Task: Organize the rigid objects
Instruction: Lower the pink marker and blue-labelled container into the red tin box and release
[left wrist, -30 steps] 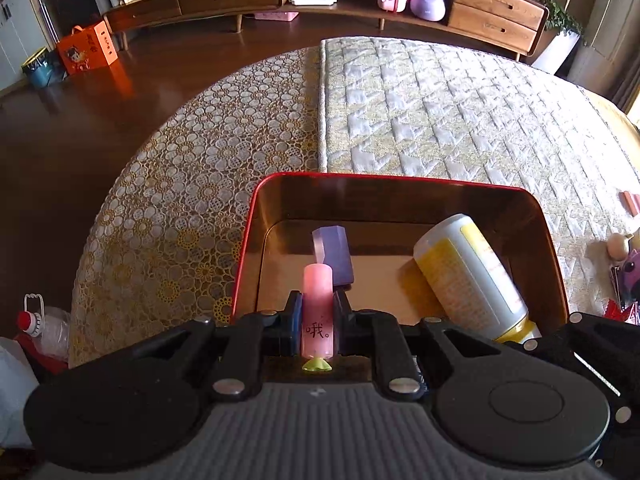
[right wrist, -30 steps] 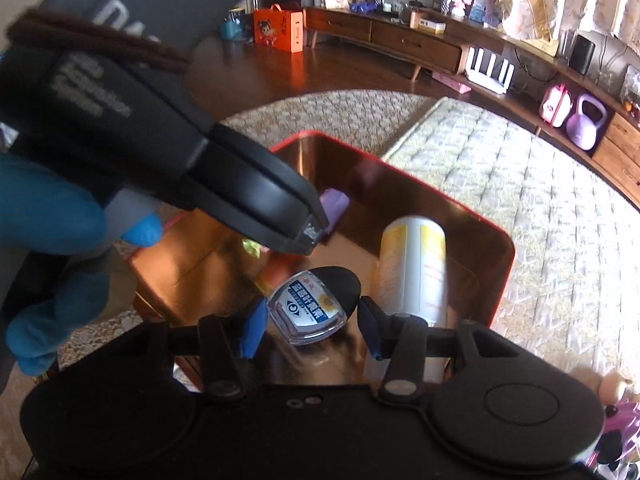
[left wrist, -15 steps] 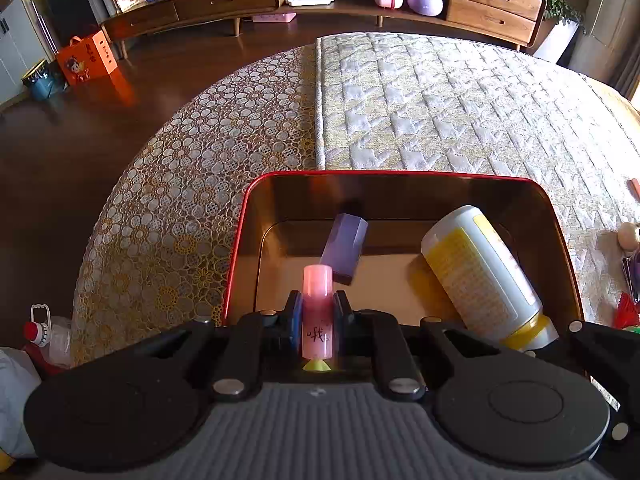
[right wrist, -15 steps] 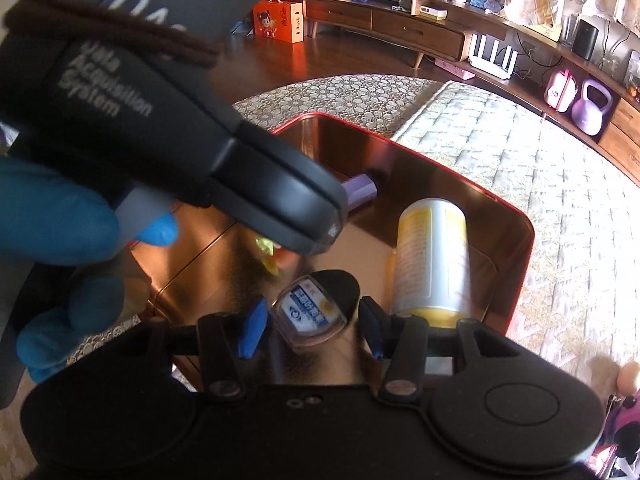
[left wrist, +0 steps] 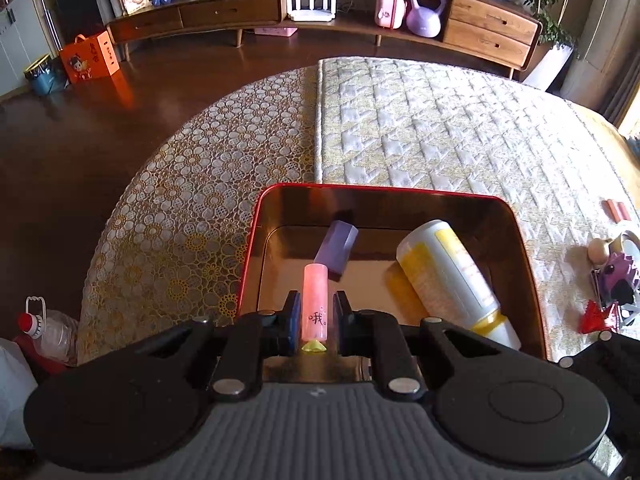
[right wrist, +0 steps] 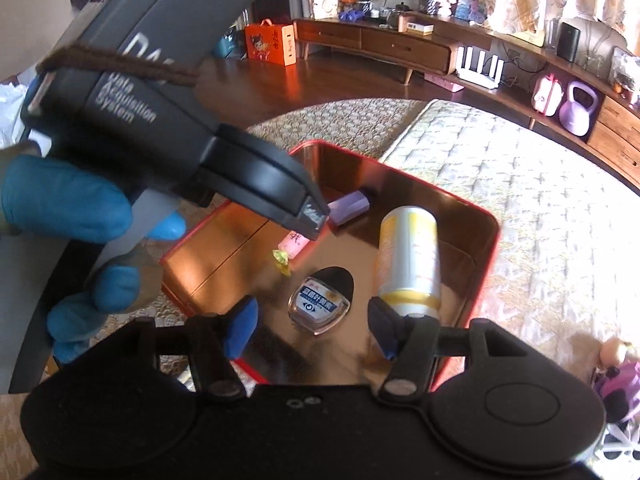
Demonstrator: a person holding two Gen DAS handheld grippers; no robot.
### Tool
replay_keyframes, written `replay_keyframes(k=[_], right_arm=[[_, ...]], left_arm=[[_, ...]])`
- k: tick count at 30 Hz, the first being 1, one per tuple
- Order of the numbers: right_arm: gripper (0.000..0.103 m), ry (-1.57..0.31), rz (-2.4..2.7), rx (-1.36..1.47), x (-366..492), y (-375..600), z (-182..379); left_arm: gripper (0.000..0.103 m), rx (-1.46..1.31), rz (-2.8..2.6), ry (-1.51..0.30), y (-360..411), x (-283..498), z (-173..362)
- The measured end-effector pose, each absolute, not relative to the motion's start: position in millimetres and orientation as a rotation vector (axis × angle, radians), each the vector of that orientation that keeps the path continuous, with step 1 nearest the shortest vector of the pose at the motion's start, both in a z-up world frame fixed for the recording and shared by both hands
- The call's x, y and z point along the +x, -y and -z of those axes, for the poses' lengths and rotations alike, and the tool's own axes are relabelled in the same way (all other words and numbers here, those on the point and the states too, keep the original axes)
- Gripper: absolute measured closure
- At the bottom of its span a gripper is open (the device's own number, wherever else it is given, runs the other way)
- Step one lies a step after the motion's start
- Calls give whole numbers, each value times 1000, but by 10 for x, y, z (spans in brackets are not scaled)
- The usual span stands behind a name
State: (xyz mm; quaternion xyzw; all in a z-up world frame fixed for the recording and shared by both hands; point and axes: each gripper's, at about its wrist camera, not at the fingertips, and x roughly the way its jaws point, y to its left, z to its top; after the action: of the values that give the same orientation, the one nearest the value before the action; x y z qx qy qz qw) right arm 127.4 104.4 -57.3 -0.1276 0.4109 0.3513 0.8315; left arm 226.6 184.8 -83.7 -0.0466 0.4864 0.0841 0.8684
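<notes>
A red-rimmed metal tray (left wrist: 400,191) (right wrist: 496,232) sits on the quilted bed. In it lie a white and yellow bottle (left wrist: 448,276) (right wrist: 408,256) and a purple block (left wrist: 338,246) (right wrist: 350,206). My left gripper (left wrist: 316,314) is shut on a pink tube (left wrist: 315,304) (right wrist: 295,243) with a yellow-green tip, held over the tray. My right gripper (right wrist: 312,320) hovers above the tray's near side, its jaws opening. A small flat bottle with a black cap (right wrist: 320,300) lies on the tray floor between and beyond the pads, untouched.
Small toys and red bits (left wrist: 608,292) lie on the bed right of the tray. A hand in a blue glove (right wrist: 68,208) holds the left gripper's body, which fills the upper left of the right wrist view. A wooden sideboard (left wrist: 320,12) stands across the floor.
My right gripper's jaws have spread and the small black-capped bottle has dropped from between them onto the tray floor. Both grippers have lifted slightly. The purple block has tipped to the right.
</notes>
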Motion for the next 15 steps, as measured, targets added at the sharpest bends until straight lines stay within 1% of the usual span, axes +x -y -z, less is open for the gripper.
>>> replay_keyframes(k=[3, 5, 10, 13, 14, 15], right_arm=[[38, -852, -740, -251, 1215, -953, 477], [35, -841, -736, -245, 1165, -900, 415], [32, -817, -722, -213, 1079, -756, 282], [31, -809, -715, -194, 1011, -652, 213], [30, -807, -716, -184, 968, -600, 186], [29, -804, -713, -177, 946, -553, 167]], left_arm=[[87, -98, -164, -993, -1800, 2175, 740], [87, -93, -160, -978, -1760, 2119, 679], [87, -83, -158, -950, -1675, 1999, 548], [86, -85, -147, -932, -1622, 1924, 482], [85, -87, -141, -924, -1602, 1894, 457], [81, -86, -139, -917, -1577, 1864, 434]])
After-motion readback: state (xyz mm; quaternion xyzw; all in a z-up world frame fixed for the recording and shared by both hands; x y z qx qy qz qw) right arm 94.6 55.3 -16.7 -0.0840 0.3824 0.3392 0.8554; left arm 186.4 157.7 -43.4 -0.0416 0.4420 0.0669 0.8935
